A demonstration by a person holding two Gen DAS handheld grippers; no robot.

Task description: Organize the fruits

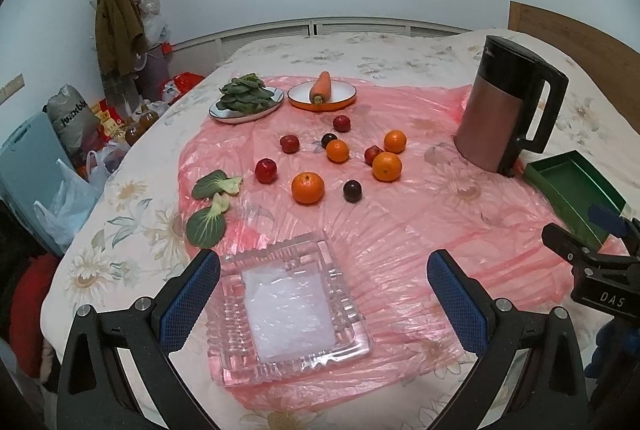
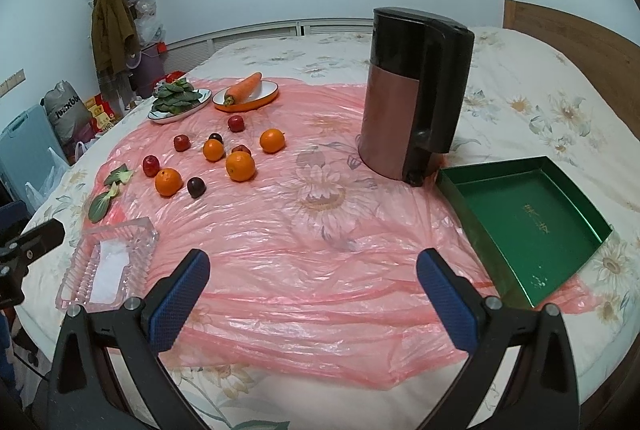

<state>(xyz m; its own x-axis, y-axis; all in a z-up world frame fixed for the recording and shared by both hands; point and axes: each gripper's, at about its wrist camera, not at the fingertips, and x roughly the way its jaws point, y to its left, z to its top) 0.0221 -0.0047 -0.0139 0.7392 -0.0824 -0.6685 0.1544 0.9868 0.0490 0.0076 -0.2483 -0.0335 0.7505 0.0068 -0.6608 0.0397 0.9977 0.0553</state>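
Hovering over a bed (image 2: 520, 70) w/ a floral quilt, both tools are spread wide and holding nothing. The left tool (image 1: 324, 294) hangs right above a clear glass tray (image 1: 288, 314) that sits at 6 o'clock in the left wrist view, blue pads either side of it but not touching afaict. The right tool (image 2: 312, 290) is over bare pink plastic sheet (image 2: 320, 262), nothing between its fingers.

Fruit is all loose on the sheet, grouped around mid-frame in the left view. 4 oranges: biggest-looking one (image 1: 307, 188) nearest the tray, another (image 1: 387, 166) to its 3 o'clock, a smaller one (image 1: 337, 150) in the middle, and one (image 1: 395, 142) further back. Small red fruits, prob. plums or sth similar: (image 1: 266, 170) at 9 o'clock of the group, (image 1: 289, 143) and (image 1: 342, 123) further back, (image 1: 373, 154) touching the right-hand orange. Two darker ones: (image 1: 352, 191) just beside the near orange, (image 1: 329, 140) right behind the middle orange.

Back at 12 o'clock: plate of leafy greens (image 1: 246, 98) and an orange-rimmed plate (image 1: 322, 96) w/ a carrot (image 1: 320, 88) on it. Two loose green leaves (image 1: 210, 206) lie at 9 o'clock of the fruit, on the sheet's edge.

Kettle (image 2: 416, 102) stands upright at 1 o'clock in the right wrist view, and an empty green box lid (image 2: 520, 222) sits just beside it at 3 o'clock.
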